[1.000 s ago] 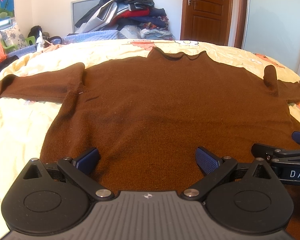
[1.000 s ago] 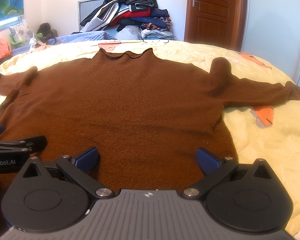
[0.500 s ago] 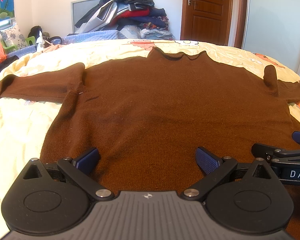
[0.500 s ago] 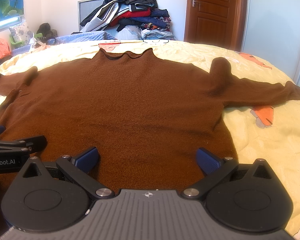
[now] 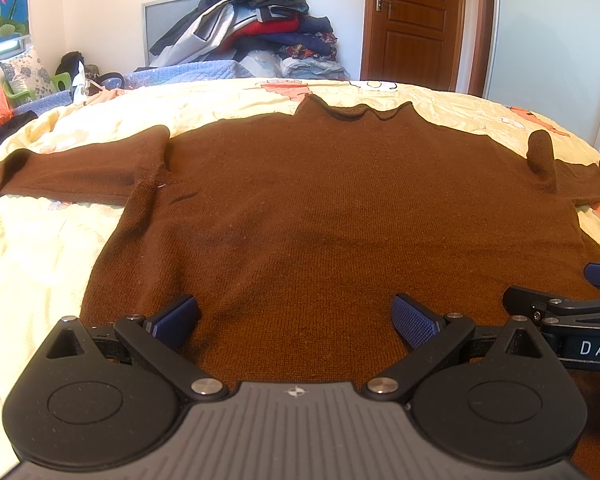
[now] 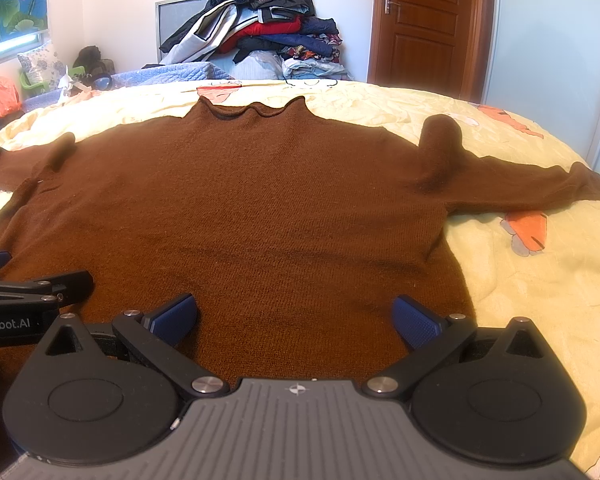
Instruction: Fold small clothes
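A brown knit sweater point(image 5: 320, 208) point(image 6: 260, 208) lies flat on a yellow bedspread, collar away from me, both sleeves spread sideways. Over its near hem hovers my left gripper point(image 5: 296, 320), wide open, blue pads apart with nothing between them. Beside it my right gripper point(image 6: 296, 320) stands just as wide over the hem's right half, also empty. Each gripper shows at the edge of the other's view: the right gripper point(image 5: 572, 312) and the left gripper point(image 6: 28, 292). A small fold bulges up at the right shoulder point(image 6: 440, 140).
The yellow bedspread point(image 6: 540, 280) has bare room on both sides of the sweater. A heap of clothes point(image 5: 256, 32) is stacked against the far wall. A wooden door point(image 6: 424, 20) stands at the back right. Pillows and clutter point(image 5: 28, 76) sit at the far left.
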### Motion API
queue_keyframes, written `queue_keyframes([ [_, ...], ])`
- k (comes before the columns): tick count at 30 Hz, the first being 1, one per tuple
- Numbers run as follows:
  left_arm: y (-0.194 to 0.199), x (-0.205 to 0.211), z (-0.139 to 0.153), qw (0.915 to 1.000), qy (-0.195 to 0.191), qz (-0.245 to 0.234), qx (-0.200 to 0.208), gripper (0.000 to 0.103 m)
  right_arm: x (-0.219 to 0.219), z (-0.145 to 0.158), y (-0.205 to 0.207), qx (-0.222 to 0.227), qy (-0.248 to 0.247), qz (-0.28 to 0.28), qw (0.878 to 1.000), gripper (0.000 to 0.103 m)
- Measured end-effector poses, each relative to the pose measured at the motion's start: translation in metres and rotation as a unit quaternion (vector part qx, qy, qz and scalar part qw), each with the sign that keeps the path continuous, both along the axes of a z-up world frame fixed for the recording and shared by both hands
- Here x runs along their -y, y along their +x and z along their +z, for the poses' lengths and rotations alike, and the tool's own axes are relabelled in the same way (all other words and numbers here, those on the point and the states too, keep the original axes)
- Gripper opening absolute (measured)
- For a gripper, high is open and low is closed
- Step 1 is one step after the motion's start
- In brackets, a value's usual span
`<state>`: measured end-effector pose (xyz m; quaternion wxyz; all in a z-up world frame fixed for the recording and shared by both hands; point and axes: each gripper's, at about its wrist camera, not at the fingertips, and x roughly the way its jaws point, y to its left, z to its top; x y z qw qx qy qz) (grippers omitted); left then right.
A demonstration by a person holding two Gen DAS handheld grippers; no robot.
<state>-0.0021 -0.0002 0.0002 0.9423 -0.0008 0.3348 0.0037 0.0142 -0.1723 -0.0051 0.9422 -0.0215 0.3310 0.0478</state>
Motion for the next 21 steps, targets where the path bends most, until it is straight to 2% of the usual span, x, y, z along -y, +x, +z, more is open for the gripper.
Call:
queue_keyframes([
  [16,0.000,0.000,0.000,1.0000,0.000,0.000,0.000,0.103,0.001,0.002,0.001,-0.006,-0.001,0.008,1.000,0.103],
  [18,0.000,0.000,0.000,1.0000,0.000,0.000,0.000,0.103,0.010,0.011,0.003,-0.018,0.022,0.015,0.999,0.103],
  [21,0.000,0.001,0.000,1.0000,-0.001,-0.001,0.000,0.103,0.055,0.038,0.009,0.010,0.104,0.002,0.995,0.103],
])
